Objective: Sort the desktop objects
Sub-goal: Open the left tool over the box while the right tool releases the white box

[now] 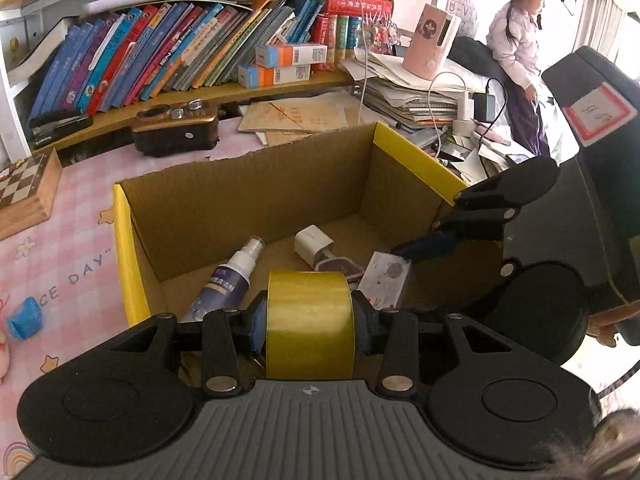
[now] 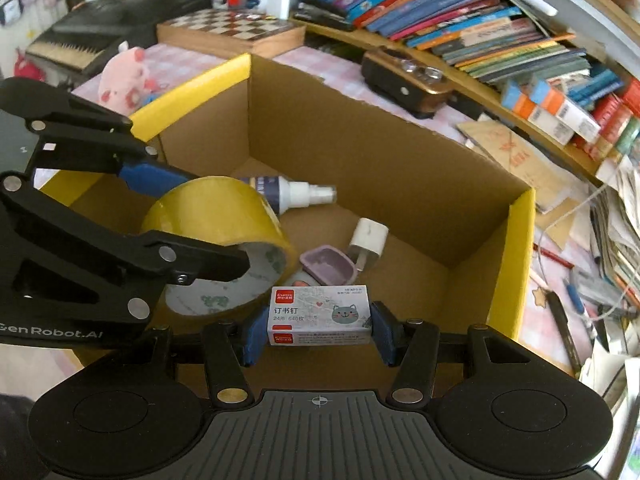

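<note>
My left gripper (image 1: 310, 320) is shut on a yellow tape roll (image 1: 310, 326) and holds it over the open cardboard box (image 1: 240, 196). The roll also shows in the right wrist view (image 2: 224, 216), with the left gripper's fingers (image 2: 160, 178) on it. My right gripper (image 2: 318, 330) is shut on a small staples box (image 2: 320, 314) over the box's near side; that staples box shows in the left wrist view (image 1: 384, 280). On the box floor lie a spray bottle (image 2: 296, 194), a white charger plug (image 2: 368, 240) and a small purple case (image 2: 328, 266).
The box has yellow rims (image 2: 516, 264) and stands on a pink tablecloth (image 1: 60, 260). A chessboard (image 2: 232, 28), a pink plush pig (image 2: 124, 80), a dark radio-like device (image 2: 404, 76), a bookshelf (image 1: 160, 48) and paper piles (image 1: 412, 92) surround it. A child (image 1: 520, 48) stands at the right.
</note>
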